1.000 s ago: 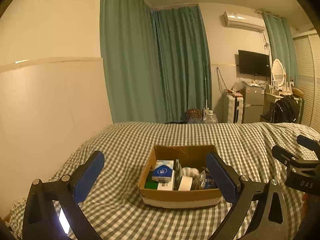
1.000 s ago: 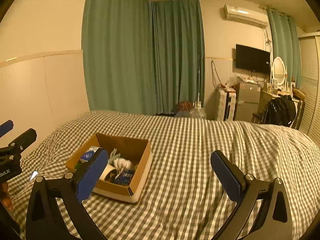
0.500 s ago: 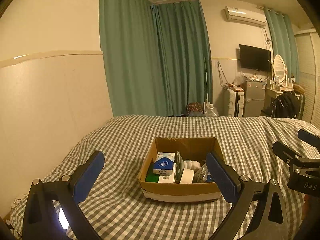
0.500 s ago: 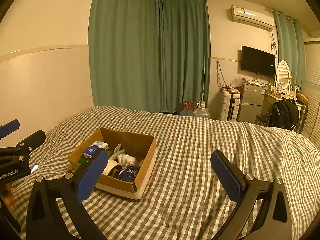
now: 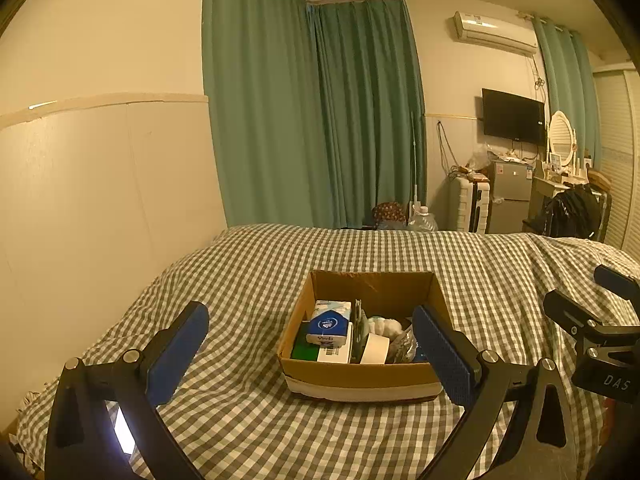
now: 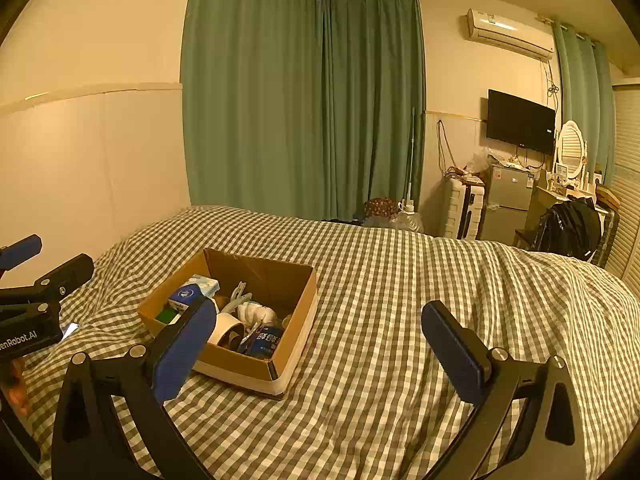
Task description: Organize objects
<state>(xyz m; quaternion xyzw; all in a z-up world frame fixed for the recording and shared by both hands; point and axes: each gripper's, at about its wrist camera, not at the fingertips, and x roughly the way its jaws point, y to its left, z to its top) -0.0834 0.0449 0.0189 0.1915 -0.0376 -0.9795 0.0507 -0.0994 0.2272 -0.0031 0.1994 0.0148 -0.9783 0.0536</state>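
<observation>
Left wrist view: the left gripper [image 5: 308, 350] fills the bottom of the frame, its blue-padded fingers [image 5: 178, 354] spread wide with nothing between them. A cardboard box [image 5: 360, 376] sits just right of centre on the checked bedcover [image 5: 248, 288], open at the top. Inside, at its left, a blue-and-white tissue pack [image 5: 330, 322] lies on a green item [image 5: 302, 350]. A white tape roll [image 5: 376, 349] stands at the middle front, with a white bundle [image 5: 385, 324] behind it. The right-hand finger crosses in front of the box's lower right corner; contact cannot be determined. The right gripper [image 5: 592, 316] enters at the right edge, above the bedcover. Green curtains [image 5: 312, 120] hang at upper centre; a television [image 5: 513, 117] is mounted at the right.

Right wrist view: the right gripper [image 6: 314, 346] occupies the bottom of the frame, fingers wide apart and holding nothing. The box [image 6: 280, 344] lies in the lower left on the bedcover [image 6: 400, 280], partly behind the left-hand finger. The tape roll [image 6: 227, 325], the white bundle [image 6: 256, 314] and a blue packet [image 6: 266, 342] are visible in it. The left gripper [image 6: 38, 268] shows at the left edge, above the bedcover. The curtains [image 6: 300, 100] stand at upper centre.
</observation>
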